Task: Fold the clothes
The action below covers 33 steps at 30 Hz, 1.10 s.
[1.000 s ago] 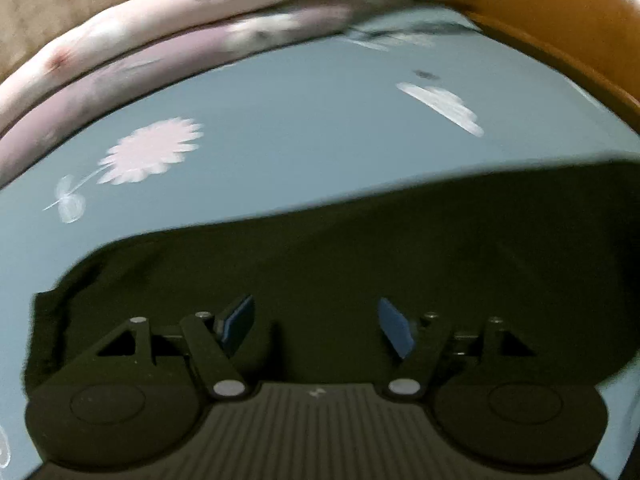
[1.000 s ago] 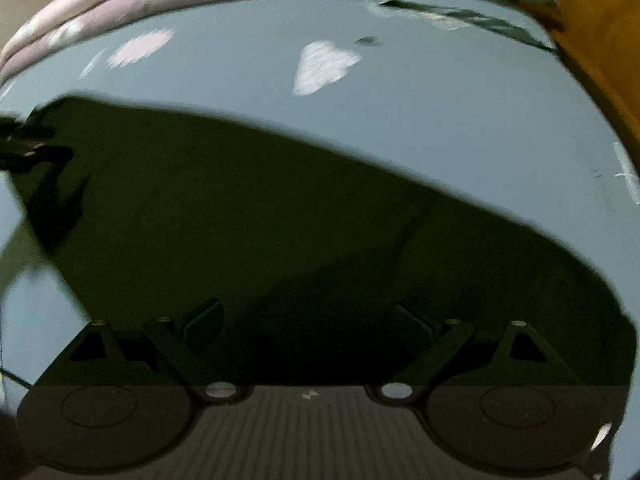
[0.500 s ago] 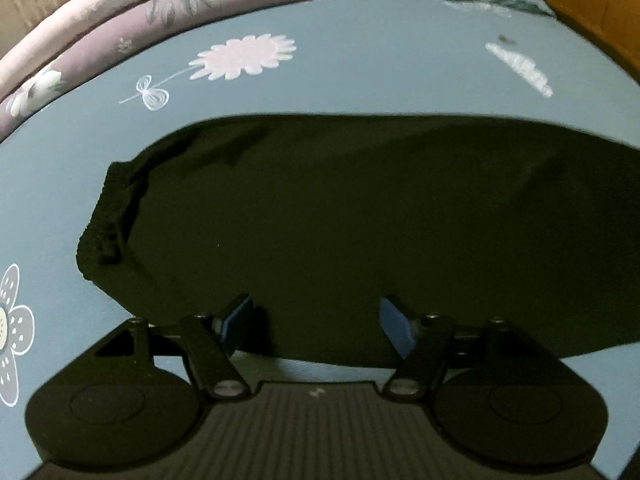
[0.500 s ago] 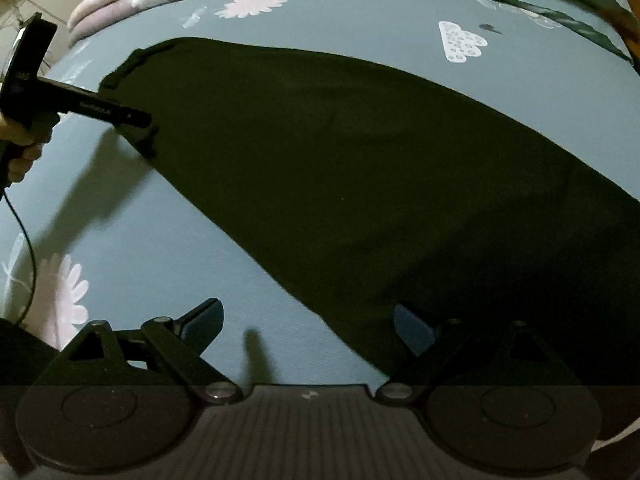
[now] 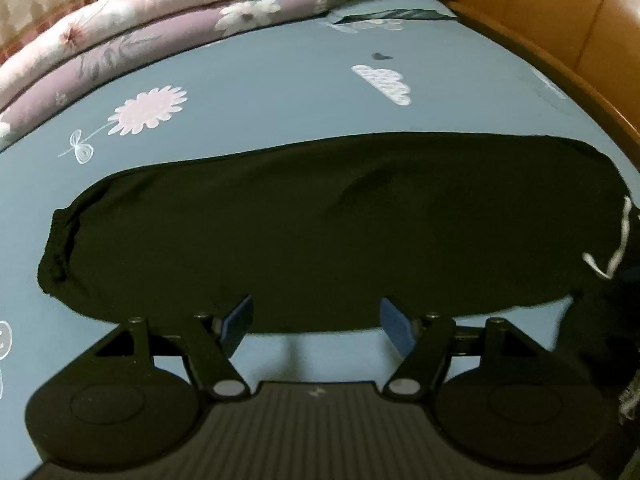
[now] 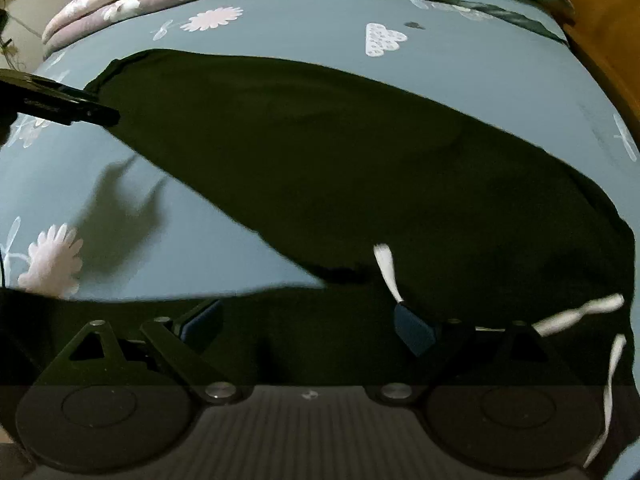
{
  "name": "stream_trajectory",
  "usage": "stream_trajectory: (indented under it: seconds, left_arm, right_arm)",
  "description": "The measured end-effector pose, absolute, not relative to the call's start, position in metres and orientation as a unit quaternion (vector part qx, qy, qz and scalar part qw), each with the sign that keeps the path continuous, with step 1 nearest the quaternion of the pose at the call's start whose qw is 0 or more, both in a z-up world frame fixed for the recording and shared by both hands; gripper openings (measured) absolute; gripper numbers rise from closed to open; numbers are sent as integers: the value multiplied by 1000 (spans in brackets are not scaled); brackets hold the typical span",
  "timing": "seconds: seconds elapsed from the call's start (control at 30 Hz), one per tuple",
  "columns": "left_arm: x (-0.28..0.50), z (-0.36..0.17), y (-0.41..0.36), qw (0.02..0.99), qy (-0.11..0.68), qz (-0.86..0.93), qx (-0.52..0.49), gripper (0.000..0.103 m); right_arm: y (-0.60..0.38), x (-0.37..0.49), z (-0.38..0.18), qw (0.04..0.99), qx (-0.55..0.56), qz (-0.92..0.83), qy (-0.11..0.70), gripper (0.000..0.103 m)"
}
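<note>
1. Black trousers [image 5: 320, 232]: one dark garment spread flat on the blue printed bed sheet [image 5: 280, 80]. In the left wrist view its long axis runs left to right across the middle of the frame, with the gathered cuff end [image 5: 56, 248] at far left and the waist end with the white drawstring [image 5: 612, 256] at far right.
2. Left tool [image 5: 316, 322]: open about two thirds, nothing between the blue pads. It hovers at the near long edge of the trousers, at about mid-length, with bare sheet showing beneath it.
3. Right tool [image 6: 308, 320]: open wide, nothing visibly gripped. Dark cloth lies under and between its fingers at the bottom of the right wrist view, and the drawstring [image 6: 386, 268] lies just above its right finger.
4. Key relation: the garment lies ahead of both tools, lengthwise across them. The left tool is nearer the cuff half, the right tool nearer the waist, so an end-to-end fold (a judgement only) would bring one end along the long axis toward the other.
5. Bedding (not task items): rolled floral quilts [image 5: 160, 12] along the top of the frame, and a wooden bed frame [image 5: 560, 12] at upper right.
6. Change from the earlier frames: both views have drawn back. Half a second ago the left pads overlapped the cloth; now they sit at its edge. The whole trouser outline and the drawstring are now in view.
</note>
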<state>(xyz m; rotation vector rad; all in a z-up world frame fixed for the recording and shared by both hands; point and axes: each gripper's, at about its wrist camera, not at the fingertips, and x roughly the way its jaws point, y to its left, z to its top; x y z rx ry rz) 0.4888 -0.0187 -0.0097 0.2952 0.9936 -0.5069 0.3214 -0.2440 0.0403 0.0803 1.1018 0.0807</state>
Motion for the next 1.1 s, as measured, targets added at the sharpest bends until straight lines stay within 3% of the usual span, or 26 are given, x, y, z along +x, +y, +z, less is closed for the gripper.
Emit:
stream_trajectory:
  seconds: [0.17, 0.67, 0.87, 1.1]
  left_arm:
    - [449, -6, -37, 825, 485, -268, 107, 71]
    - [398, -73, -173, 736, 499, -457, 3, 70]
    - [409, -108, -164, 765, 502, -403, 12, 70]
    - [399, -80, -137, 768, 516, -380, 8, 69]
  right_arm:
    - [-253, 298, 39, 841, 29, 42, 539, 95]
    - [-245, 219, -21, 839, -74, 85, 533, 96]
    - [-255, 212, -35, 851, -44, 81, 517, 103]
    - [-256, 211, -25, 849, -45, 66, 523, 103]
